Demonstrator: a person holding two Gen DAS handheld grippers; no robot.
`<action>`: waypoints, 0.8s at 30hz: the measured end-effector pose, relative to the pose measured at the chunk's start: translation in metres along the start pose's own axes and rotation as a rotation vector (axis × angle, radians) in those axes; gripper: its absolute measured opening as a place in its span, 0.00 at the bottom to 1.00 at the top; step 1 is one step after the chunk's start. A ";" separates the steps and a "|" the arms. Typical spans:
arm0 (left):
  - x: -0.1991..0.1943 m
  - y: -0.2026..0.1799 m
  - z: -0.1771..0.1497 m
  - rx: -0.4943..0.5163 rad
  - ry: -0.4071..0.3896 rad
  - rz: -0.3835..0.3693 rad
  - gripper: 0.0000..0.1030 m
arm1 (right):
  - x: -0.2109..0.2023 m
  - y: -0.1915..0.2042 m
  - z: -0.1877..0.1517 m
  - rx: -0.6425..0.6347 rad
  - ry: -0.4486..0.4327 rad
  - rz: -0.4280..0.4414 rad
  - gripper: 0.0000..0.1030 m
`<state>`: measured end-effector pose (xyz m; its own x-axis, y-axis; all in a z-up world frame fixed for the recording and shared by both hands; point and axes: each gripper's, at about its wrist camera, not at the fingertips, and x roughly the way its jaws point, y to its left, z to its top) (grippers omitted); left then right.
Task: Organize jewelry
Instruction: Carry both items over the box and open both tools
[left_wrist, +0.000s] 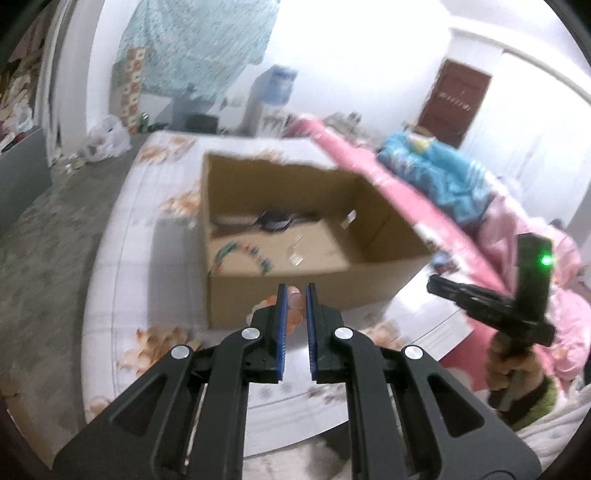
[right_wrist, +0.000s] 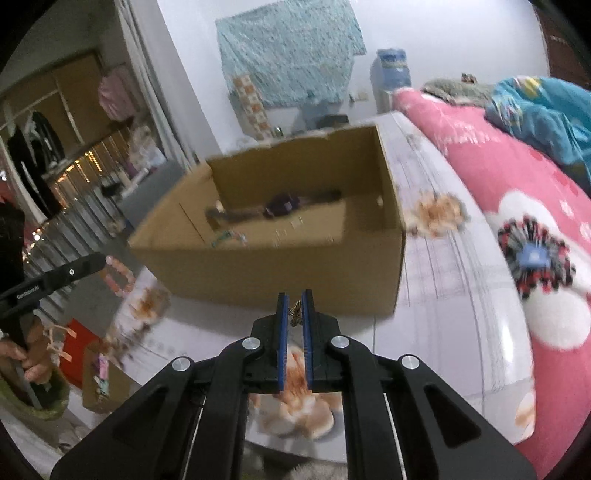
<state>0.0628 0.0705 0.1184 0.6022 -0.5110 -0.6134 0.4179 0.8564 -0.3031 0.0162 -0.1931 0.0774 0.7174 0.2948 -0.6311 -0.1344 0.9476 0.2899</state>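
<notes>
An open cardboard box (left_wrist: 295, 295) stands on the bed; it also shows in the right wrist view (right_wrist: 280, 280). Inside lie a green bead bracelet (left_wrist: 242, 253), a dark purple item (left_wrist: 275, 221) and a small pale chain piece (left_wrist: 295, 254). My left gripper (left_wrist: 295, 295) is shut on a pink bead bracelet (left_wrist: 294, 306), held in front of the box; the same bracelet (right_wrist: 118, 277) hangs from the left gripper's tip in the right wrist view. My right gripper (right_wrist: 294, 301) is shut on a small gold butterfly piece (right_wrist: 294, 314), just short of the box's near wall.
A white floral bedsheet (left_wrist: 147, 295) covers the bed. A pink quilt (right_wrist: 498, 192) and a blue blanket (right_wrist: 546, 114) lie to the right. A small brown box with trinkets (right_wrist: 101, 376) sits at the left. A water dispenser (left_wrist: 273, 96) stands by the far wall.
</notes>
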 end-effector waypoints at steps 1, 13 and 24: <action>-0.002 -0.004 0.008 0.002 -0.012 -0.026 0.08 | -0.003 0.001 0.007 -0.010 -0.013 0.010 0.07; 0.076 -0.047 0.079 0.048 0.049 -0.177 0.08 | 0.057 -0.009 0.112 -0.127 0.102 0.098 0.07; 0.203 -0.031 0.064 -0.009 0.377 -0.117 0.08 | 0.145 -0.020 0.136 -0.196 0.304 -0.029 0.07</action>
<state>0.2158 -0.0641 0.0497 0.2586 -0.5437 -0.7985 0.4617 0.7956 -0.3922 0.2153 -0.1857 0.0780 0.4907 0.2627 -0.8308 -0.2669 0.9530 0.1437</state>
